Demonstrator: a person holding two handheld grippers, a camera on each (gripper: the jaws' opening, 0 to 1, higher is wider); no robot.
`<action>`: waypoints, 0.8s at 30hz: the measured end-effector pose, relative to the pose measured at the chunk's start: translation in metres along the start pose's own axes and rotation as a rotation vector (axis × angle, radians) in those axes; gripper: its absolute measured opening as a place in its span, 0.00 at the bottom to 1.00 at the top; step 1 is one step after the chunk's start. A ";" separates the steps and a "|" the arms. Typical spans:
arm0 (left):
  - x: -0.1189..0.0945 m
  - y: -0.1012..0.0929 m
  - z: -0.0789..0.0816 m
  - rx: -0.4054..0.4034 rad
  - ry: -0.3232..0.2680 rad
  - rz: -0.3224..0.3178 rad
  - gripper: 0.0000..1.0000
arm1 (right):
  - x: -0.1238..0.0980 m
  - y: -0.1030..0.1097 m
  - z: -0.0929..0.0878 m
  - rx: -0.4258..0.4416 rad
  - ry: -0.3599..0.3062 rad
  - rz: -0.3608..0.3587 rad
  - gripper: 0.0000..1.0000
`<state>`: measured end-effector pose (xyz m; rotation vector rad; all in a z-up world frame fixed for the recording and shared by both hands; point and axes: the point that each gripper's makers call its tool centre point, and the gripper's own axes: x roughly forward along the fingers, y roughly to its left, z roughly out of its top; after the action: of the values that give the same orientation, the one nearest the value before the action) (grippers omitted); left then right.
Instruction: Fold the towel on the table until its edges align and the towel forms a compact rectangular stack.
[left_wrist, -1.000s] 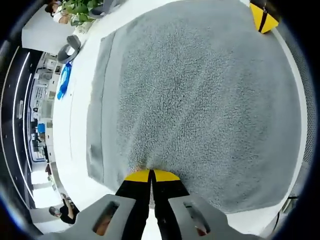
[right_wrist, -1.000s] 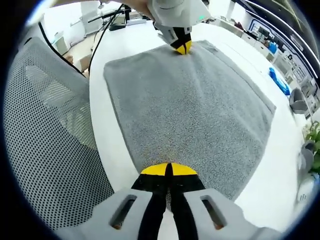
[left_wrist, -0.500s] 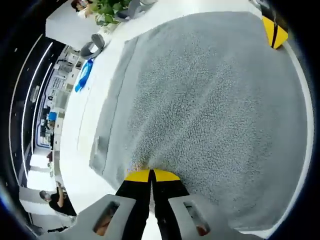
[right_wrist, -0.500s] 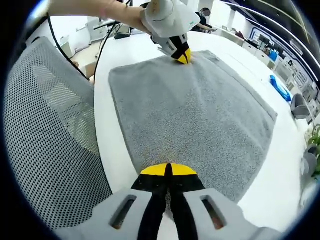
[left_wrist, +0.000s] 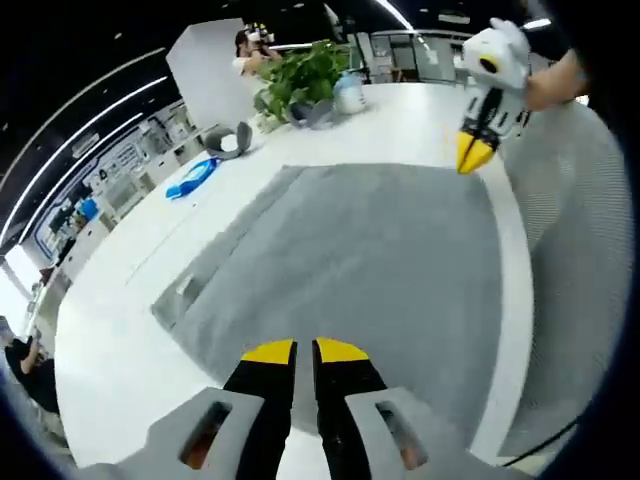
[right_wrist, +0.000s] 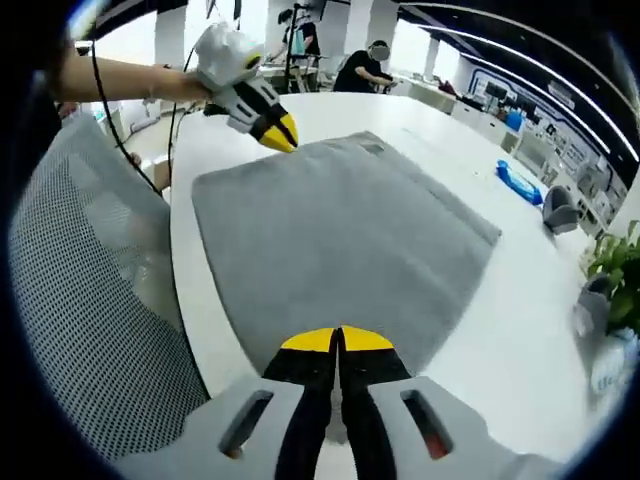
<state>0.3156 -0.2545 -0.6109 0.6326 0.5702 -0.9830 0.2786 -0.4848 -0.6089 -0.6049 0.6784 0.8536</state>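
A bare forearm reaches in from the side behind each claw. The left claw (left_wrist: 303, 350) has its jaws slightly apart, the grey terry towel (left_wrist: 350, 265) at its tips; whether it pinches the edge cannot be told. The right claw (right_wrist: 338, 340), jaws pressed together, grips the towel's near edge. The towel is spread over the white desk (right_wrist: 520, 330).

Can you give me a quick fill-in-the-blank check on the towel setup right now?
1. The towel lying on the white table is ____ in colour.
2. The tips of the left gripper and right gripper are coloured ____.
3. Beyond the towel, a green ____ stands at the table's far end.
4. The chair back beside the table is made of ____.

Missing words: grey; yellow; plant; mesh
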 end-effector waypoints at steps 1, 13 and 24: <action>-0.006 -0.009 -0.003 0.019 0.004 -0.020 0.07 | -0.003 0.001 -0.004 -0.015 0.015 0.018 0.00; -0.029 -0.078 -0.046 0.054 0.151 -0.197 0.13 | -0.012 0.024 -0.045 -0.142 0.142 0.120 0.09; -0.027 -0.081 -0.061 0.127 0.234 -0.166 0.13 | -0.009 0.041 -0.065 -0.128 0.203 0.193 0.08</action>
<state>0.2228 -0.2284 -0.6520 0.8299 0.7807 -1.1151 0.2215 -0.5138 -0.6517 -0.7573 0.8810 1.0293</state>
